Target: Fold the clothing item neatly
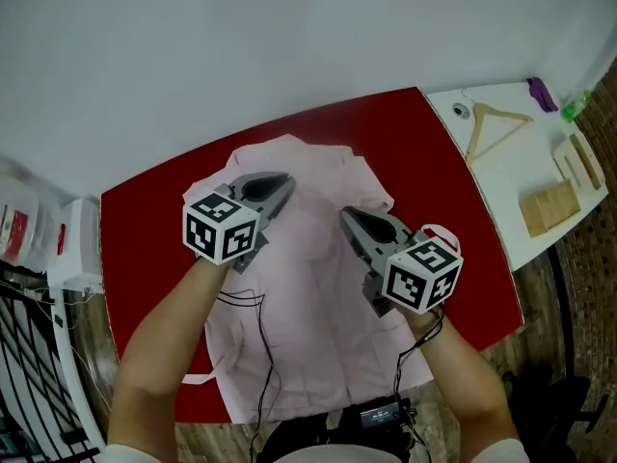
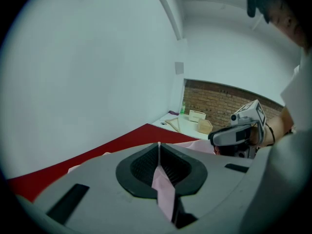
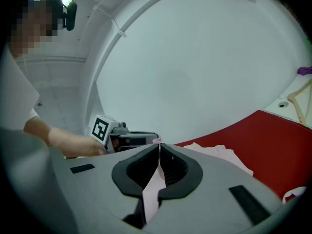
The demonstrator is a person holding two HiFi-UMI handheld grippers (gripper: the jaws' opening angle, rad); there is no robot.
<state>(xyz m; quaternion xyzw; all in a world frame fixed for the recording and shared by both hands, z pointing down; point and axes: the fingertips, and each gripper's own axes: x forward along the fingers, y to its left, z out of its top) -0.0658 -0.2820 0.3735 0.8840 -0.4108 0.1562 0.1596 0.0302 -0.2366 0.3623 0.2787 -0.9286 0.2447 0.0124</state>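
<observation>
A pale pink shirt [image 1: 318,297] lies spread on the red table [image 1: 154,220], its collar end toward the far side. In the head view my left gripper [image 1: 287,179] hangs over the shirt's upper left part, and my right gripper [image 1: 345,215] is over its upper right part. Both are shut. The left gripper view shows the left gripper [image 2: 159,147] with a strip of pink shirt fabric [image 2: 164,189] pinched between its jaws. In the right gripper view the right gripper [image 3: 159,144] likewise pinches pink fabric [image 3: 151,191]. Each gripper shows in the other's view.
A white side table [image 1: 501,177] to the right holds a wooden hanger [image 1: 494,123], wooden blocks [image 1: 549,205], a purple item [image 1: 540,93] and a green bottle [image 1: 576,106]. Black cables [image 1: 260,336] trail over the shirt to a small black box [image 1: 379,414]. A wire rack [image 1: 39,355] stands at the left.
</observation>
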